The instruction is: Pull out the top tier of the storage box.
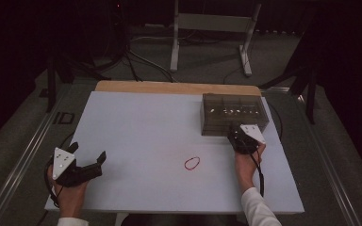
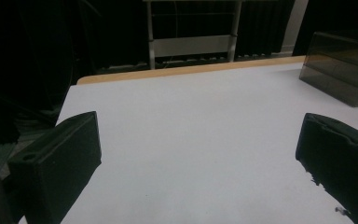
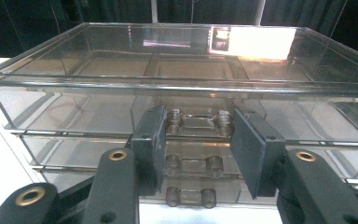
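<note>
The clear smoked-plastic three-drawer box (image 1: 234, 114) sat right of centre in the high view, at the far right of the white tabletop (image 1: 146, 127). The right gripper (image 3: 197, 148) was up against its front, jaws half closed around the top drawer's small clear handle (image 3: 197, 122); the pads bracketed the two ends of it, though whether they already pressed on it could not be told. The left gripper (image 1: 86, 161), at lower left of the high view, rested jaws wide with nothing between them. A red rubber-band loop (image 1: 192, 163) lay on the table below the box. The box looked light, rigid and slick, so a hard tug could drag the whole thing forward; that handle looked like the sensible place to grip, squarely and with a gentle straight pull
</note>
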The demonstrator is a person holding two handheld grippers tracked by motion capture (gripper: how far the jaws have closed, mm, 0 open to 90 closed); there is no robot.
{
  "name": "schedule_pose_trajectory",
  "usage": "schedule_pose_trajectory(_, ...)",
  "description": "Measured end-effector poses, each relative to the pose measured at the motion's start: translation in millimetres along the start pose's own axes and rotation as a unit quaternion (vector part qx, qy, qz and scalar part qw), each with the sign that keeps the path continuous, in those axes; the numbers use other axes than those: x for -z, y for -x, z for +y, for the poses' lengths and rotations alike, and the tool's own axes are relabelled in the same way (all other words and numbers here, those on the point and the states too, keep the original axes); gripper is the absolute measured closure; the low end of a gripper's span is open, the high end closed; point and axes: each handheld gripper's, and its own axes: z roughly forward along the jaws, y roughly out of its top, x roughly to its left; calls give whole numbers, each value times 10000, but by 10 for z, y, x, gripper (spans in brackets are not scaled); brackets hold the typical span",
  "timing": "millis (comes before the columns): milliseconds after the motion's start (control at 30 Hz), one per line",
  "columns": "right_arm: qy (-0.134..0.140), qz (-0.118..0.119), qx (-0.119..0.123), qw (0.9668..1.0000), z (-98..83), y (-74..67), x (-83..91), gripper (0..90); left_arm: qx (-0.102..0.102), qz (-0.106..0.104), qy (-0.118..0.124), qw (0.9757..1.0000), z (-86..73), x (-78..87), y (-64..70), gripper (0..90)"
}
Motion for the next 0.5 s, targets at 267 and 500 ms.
schedule_pose_trajectory(267, 24, -66, 26, 10000, 1, -8, -8, 528, -3, 3, 7, 10000, 0, 2, -1, 16)
schedule_pose_trajectory(500, 41, -84, 17, 10000, 4, -25, -6, 555, -7, -2, 1, 10000, -1, 0, 0, 16)
